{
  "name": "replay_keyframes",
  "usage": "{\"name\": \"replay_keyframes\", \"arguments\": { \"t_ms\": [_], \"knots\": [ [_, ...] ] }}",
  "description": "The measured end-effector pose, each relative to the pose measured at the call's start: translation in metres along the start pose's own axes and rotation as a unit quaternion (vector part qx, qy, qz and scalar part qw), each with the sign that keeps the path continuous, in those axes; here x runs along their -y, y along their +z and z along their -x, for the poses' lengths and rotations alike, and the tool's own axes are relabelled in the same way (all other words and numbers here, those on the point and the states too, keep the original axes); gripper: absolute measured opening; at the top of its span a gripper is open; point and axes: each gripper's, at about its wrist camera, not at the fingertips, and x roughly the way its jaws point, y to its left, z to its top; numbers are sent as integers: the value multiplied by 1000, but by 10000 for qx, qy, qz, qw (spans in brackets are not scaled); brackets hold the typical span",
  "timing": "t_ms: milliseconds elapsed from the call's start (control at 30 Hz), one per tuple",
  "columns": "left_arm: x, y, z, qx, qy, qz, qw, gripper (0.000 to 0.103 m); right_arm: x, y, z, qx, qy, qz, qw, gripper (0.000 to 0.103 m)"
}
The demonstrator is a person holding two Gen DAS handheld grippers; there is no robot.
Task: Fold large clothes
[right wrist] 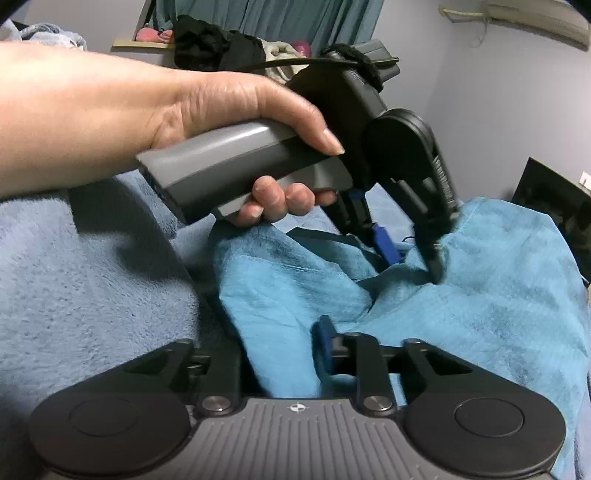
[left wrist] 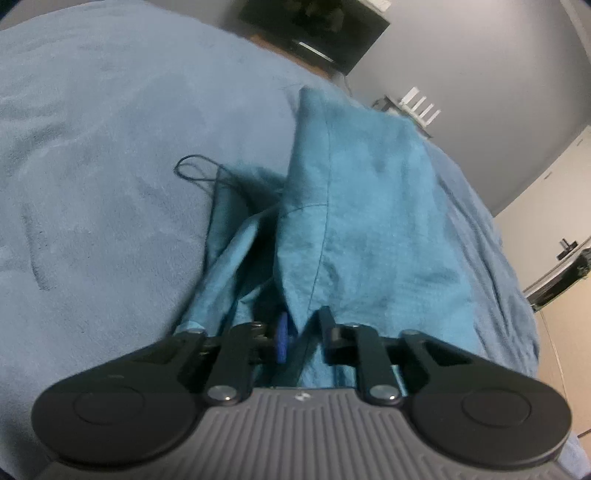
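Observation:
A teal garment lies crumpled on a blue-grey fleece blanket. In the left wrist view my left gripper is shut on a fold of it, with cloth pinched between the blue pad and the black finger. The right wrist view shows a hand holding that left gripper, its tips down in the teal garment. My right gripper stands open near the garment's near edge. A fold lies loose between its jaws and hides the left finger.
A loose black thread loop lies on the blanket beside the garment. Past the bed are a dark cabinet, a white device with upright aerials and a shelf piled with clothes. The blanket stretches away to the left.

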Motion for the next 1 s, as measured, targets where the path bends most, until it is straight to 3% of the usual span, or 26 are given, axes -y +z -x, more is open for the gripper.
{"name": "replay_keyframes", "arguments": {
  "t_ms": [100,200,333,433,533,600,667,900,933,1000],
  "knots": [
    [5,0,1,48,94,-192,9998,10,11,-2,24,22,-24,-94,10000,60],
    [6,0,1,65,121,-210,9997,10,33,-10,54,4,32,-318,9995,69],
    [5,1,3,67,148,-175,9997,9,72,-22,89,153,-189,-916,9955,71],
    [8,1,9,114,251,-194,9994,7,109,-32,98,340,-520,-1538,9862,68],
    [13,1,14,284,479,-297,9980,0,135,-46,83,-23,-975,-2037,9742,55],
    [13,2,17,377,508,-336,9974,0,148,-61,70,-219,-845,-2634,9607,41],
    [13,2,17,407,494,-401,9971,0,151,-69,59,-156,-792,-2912,9533,41],
    [8,2,17,385,280,-341,9983,1,141,-60,15,-47,-892,-2590,9617,30],
    [5,3,17,362,206,-220,9989,4,137,-59,10,-27,-912,-2528,9632,30],
    [-1,3,15,305,16,44,9995,21,131,-57,10,14,-945,-2488,9639,30]
  ]
}}
